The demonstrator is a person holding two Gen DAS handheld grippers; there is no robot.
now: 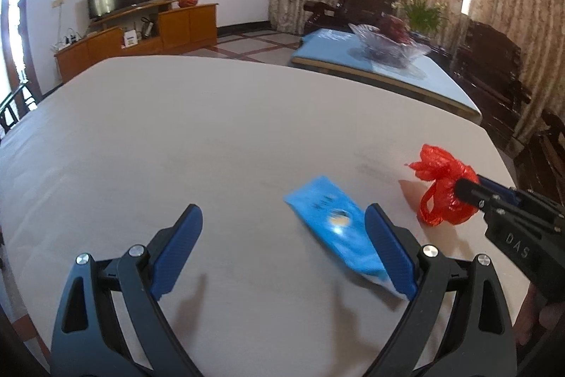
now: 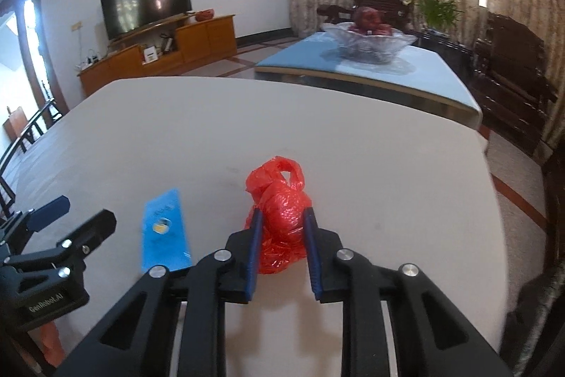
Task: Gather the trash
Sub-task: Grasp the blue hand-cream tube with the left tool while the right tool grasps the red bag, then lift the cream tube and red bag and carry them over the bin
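**Red bag gripped, blue packet waits on the desk**

At far left of the pale desk (image 1: 176, 129), the left gripper (image 1: 282, 246) hovers with its blue-padded fingers (image 1: 178, 249) spread wide and holding nothing. A flat blue snack packet (image 1: 335, 225) lies on the desk at about 1 o'clock from that gripper, its near end just beside the right-hand pad, though contact cannot be judged. To the right, at 3 o'clock from the packet, a crumpled red plastic bag (image 2: 280, 214) sits on the desk, pinched between the narrow-set fingers (image 2: 254, 246) of the right gripper (image 2: 280, 228); its loop handles stick up at 12 o'clock. Beyond the desk, a television (image 2: 146, 4) stands on a wooden cabinet (image 2: 159, 55) at 11 o'clock, and a glass fruit bowl (image 2: 369, 45) rests on a blue-covered table (image 2: 423, 73) at 1 o'clock.
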